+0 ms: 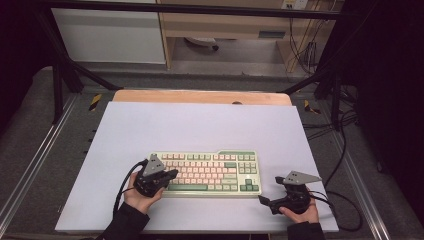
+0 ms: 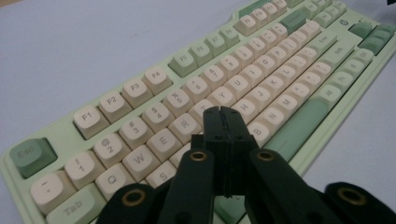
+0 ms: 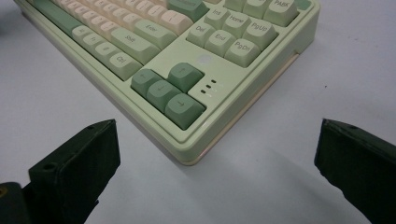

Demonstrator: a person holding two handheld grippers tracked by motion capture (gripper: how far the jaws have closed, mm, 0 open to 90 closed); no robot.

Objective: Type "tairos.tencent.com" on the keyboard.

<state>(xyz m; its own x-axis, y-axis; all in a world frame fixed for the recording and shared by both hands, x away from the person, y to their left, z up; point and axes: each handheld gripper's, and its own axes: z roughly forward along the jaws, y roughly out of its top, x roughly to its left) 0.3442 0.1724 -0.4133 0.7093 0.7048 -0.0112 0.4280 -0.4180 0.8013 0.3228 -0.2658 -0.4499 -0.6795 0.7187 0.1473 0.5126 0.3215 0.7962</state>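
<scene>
Keyboard was a slim green slab of rounded cream keycaps (matte plastic). Left gripper hovered over its letters, jaws pressed together; right gripper sat off its corner, jaws wide apart.

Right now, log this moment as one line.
left gripper: shut, empty, above keyboard letter keys | right gripper: open, empty, facing keyboard's arrow-key corner | keyboard: flat on white mat

Black grippers with grey triangular plates, brass screws, black cables, dark sleeves.
</scene>
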